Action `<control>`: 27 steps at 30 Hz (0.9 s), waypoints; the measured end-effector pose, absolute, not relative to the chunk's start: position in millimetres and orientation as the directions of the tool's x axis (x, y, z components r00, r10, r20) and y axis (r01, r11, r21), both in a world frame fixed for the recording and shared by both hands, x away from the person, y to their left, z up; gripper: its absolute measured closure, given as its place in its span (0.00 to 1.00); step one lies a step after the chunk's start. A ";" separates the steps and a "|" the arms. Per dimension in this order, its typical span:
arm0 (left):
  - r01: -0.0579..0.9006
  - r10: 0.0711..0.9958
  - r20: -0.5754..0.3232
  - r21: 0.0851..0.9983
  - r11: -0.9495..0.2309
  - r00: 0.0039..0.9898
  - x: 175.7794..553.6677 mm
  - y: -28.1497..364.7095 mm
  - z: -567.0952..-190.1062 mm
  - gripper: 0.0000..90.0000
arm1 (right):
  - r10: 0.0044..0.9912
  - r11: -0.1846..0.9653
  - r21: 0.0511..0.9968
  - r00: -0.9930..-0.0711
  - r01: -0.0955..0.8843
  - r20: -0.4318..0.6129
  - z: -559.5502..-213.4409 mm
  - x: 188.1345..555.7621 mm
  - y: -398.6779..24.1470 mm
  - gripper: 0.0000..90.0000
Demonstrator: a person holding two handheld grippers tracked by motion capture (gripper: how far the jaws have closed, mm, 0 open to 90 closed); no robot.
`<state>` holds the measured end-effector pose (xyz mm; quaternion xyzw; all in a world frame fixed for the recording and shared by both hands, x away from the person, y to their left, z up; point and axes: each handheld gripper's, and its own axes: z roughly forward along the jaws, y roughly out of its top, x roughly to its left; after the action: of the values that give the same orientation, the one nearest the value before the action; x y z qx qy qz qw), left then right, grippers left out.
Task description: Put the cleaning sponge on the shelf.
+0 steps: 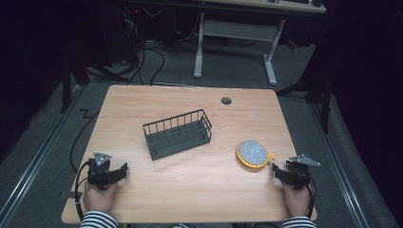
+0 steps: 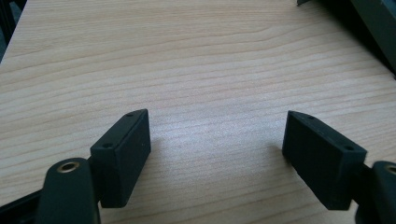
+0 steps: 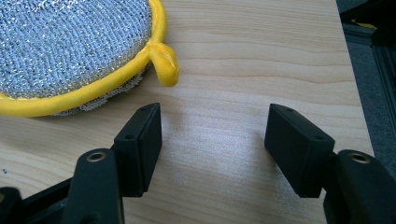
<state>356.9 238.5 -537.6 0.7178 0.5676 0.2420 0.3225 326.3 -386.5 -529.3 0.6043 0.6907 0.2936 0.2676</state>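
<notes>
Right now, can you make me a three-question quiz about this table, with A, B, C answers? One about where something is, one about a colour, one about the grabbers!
1. Where is the round scrubber?
A. inside the wire basket
B. on the table, just ahead of the right gripper
C. on the floor

2. What colour is the scrubber's rim?
A. yellow
B. red
C. blue

3. How do the left gripper's jaws stand?
A. shut on the basket
B. shut on the scrubber
C. open, with bare wood between them

Answers:
1 B: the high view shows it lying on the wood near that gripper.
2 A: the right gripper view shows a yellow edge and loop.
3 C: the left gripper view shows the jaws apart, holding nothing.
</notes>
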 end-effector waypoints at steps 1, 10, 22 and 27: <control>0.659 0.971 -0.020 0.738 -0.148 0.240 357.0 238.6 -537.7 0.27 | 0.992 0.098 0.729 -0.127 0.678 -0.015 -529.3 326.3 -386.5 0.41; 0.660 0.964 -0.020 0.732 -0.167 0.265 359.8 238.5 -537.8 0.22 | 0.991 0.098 0.728 -0.130 0.678 -0.012 -529.2 326.2 -386.5 0.40; 0.675 0.956 -0.034 0.716 -0.179 0.290 360.6 239.5 -535.3 0.20 | 0.991 0.103 0.727 -0.135 0.679 -0.015 -529.2 326.0 -385.8 0.40; 0.691 0.944 -0.138 0.714 -0.114 0.299 362.0 237.3 -522.8 0.25 | 0.990 0.105 0.728 -0.139 0.678 -0.014 -529.3 325.8 -386.0 0.40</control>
<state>362.0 237.3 -522.8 0.7244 0.5642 0.1797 0.3529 325.8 -386.0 -529.3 0.6004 0.6945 0.2949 0.2650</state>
